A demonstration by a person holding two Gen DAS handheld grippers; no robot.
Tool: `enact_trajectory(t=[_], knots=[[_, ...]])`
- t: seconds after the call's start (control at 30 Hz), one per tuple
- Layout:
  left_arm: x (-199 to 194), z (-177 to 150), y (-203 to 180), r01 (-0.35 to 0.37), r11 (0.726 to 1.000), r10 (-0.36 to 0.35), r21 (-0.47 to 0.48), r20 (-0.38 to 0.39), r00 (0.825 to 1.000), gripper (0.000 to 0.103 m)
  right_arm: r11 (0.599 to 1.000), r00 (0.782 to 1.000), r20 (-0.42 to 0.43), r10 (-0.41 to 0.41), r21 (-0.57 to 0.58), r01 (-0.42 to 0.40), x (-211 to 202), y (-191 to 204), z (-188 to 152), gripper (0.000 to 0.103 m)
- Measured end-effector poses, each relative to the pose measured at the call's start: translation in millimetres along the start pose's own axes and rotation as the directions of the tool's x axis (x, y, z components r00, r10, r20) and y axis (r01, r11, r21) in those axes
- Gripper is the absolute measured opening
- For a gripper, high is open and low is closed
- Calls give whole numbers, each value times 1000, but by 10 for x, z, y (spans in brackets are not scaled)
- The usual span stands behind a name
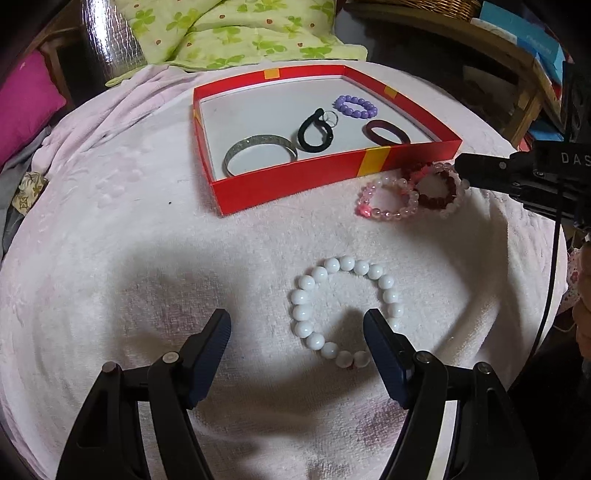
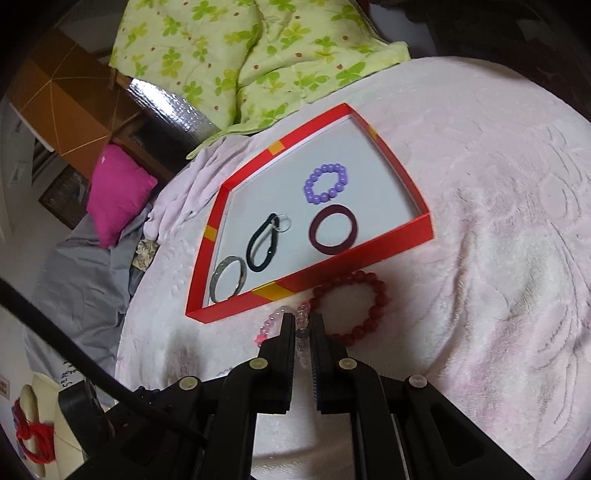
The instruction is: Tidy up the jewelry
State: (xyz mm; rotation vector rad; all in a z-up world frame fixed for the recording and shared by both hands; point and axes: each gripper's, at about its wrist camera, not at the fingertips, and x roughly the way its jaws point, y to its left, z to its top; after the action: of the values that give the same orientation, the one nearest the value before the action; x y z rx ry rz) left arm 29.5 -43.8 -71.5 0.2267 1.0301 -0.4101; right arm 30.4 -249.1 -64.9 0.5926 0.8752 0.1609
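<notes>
A red box (image 1: 295, 181) (image 2: 354, 264) holds a silver bangle (image 1: 258, 151) (image 2: 228, 278), a black hair tie (image 1: 316, 129) (image 2: 263, 244), a purple bead bracelet (image 1: 355, 106) (image 2: 326, 183) and a maroon band (image 1: 388, 132) (image 2: 333, 229). My left gripper (image 1: 297, 330) is open above a white bead bracelet (image 1: 343, 310) on the pink blanket. My right gripper (image 2: 301, 325) (image 1: 461, 166) is shut on a clear pink-white bead bracelet (image 2: 302, 321) (image 1: 452, 184), beside a dark red bracelet (image 2: 351, 306) and a pink bracelet (image 1: 388, 199) (image 2: 271, 321).
The pink blanket (image 1: 129, 240) (image 2: 498, 221) covers a rounded surface. A green floral quilt (image 1: 229, 33) (image 2: 240, 55) lies behind the box. A magenta cushion (image 1: 26, 103) (image 2: 118, 192) sits at the left. Shelves with boxes (image 1: 532, 48) stand at the right.
</notes>
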Motion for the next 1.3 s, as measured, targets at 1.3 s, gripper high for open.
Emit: enact_trajectory(t=[1.3], knots=[[-9,15,-149,96,995,-96,4,41,995,69,999,1000,23,-8,-35,8,-83,-4,-29,9]])
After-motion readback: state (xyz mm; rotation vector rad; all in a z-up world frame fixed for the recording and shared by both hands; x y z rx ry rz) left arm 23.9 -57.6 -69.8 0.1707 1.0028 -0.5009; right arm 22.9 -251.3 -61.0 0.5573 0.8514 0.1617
